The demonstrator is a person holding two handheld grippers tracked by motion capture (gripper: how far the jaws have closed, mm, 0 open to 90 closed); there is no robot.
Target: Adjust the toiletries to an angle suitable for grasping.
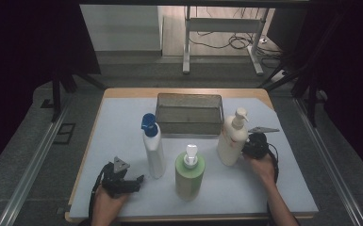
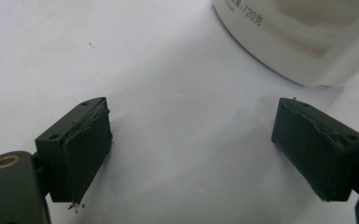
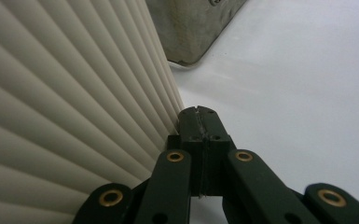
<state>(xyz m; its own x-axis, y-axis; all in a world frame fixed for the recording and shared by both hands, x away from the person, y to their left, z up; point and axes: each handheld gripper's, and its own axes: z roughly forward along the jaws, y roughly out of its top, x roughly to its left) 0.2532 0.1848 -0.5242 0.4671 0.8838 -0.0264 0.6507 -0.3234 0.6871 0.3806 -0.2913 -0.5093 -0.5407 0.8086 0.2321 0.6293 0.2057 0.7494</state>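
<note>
- While my right tongs (image 1: 246, 149) sit pressed together with nothing between them, their tips touch the ribbed side of the cream pump bottle (image 1: 231, 140), low on its body, as the right gripper view shows (image 3: 198, 122).
- That bottle stands upright on the right part of the worktop (image 1: 122, 132), just in front of the right corner of the mesh basket (image 1: 189, 123); its long axis runs straight up, pump head on top.
- From my right tongs the bottle lies directly ahead and to the left, in contact. I judge a push or a nudge is what these closed tips can do; to grip it they would have to spread first.
- My left tongs (image 1: 133, 181) rest low at the front left of the worktop, spread wide and holding nothing (image 2: 191, 144).
- Just ahead of them stands the white bottle with the blue cap (image 1: 152, 149), upright too; its base shows beyond the open jaws in the left gripper view (image 2: 298, 37), near but apart.
- A green pump bottle (image 1: 189, 173) stands between my two hands, closer to me than the others, touched by neither.
- So my right hand is the one at the cream bottle, and the basket lies just behind it.
</note>
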